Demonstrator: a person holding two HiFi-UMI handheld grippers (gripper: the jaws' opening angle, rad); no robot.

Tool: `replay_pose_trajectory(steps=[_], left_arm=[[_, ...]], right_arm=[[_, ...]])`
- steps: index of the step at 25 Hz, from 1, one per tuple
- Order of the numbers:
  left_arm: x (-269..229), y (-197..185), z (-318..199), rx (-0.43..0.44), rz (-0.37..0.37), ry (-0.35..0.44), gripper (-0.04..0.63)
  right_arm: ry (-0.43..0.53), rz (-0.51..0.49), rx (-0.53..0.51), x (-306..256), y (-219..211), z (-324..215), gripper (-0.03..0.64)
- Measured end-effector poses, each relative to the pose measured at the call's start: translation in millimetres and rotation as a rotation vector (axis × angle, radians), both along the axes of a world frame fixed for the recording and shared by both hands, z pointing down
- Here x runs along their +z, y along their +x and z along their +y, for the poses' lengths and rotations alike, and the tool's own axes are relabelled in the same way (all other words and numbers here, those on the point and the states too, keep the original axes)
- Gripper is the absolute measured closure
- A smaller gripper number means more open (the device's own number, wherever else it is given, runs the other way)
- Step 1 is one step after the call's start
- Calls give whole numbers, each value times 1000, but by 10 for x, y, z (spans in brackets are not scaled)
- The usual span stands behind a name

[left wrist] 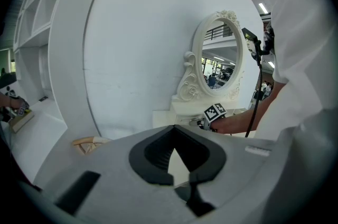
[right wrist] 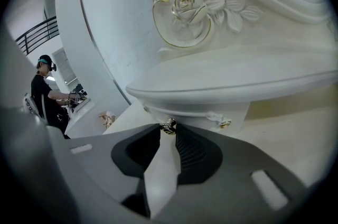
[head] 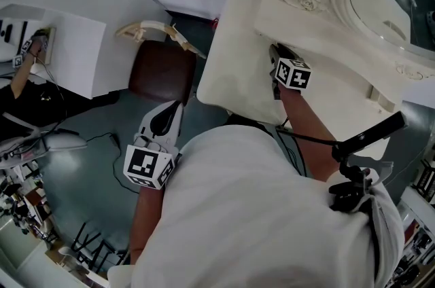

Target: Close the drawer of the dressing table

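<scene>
Right tool (right wrist: 169, 132) pinching small metal knob (right wrist: 169, 126) on drawer (right wrist: 203, 112), under mirror ledge (right wrist: 222, 85) of dressing table (head: 228, 56). Left tool (left wrist: 174, 129) pressed together, empty, well clear of drawer. Drawer front appears nearly flush; residual gap unconfirmed. Closure judged late-stage; final push and release outstanding.

Dark-red chair seat (head: 162, 73) beside a white counter (head: 68, 49)
</scene>
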State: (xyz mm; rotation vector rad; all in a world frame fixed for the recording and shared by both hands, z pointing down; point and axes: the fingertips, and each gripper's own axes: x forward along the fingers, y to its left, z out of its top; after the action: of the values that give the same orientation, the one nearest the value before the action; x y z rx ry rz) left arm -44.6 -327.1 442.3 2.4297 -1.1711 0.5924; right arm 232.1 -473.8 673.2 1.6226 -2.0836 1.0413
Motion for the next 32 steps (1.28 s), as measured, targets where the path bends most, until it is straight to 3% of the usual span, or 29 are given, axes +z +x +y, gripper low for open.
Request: replay_pose_trajectory(steps=[32], left_arm=[[-28,-162,144,-16,2,-7,592]], right_arm=[[-1,-1,1,-19,9,-57,515]])
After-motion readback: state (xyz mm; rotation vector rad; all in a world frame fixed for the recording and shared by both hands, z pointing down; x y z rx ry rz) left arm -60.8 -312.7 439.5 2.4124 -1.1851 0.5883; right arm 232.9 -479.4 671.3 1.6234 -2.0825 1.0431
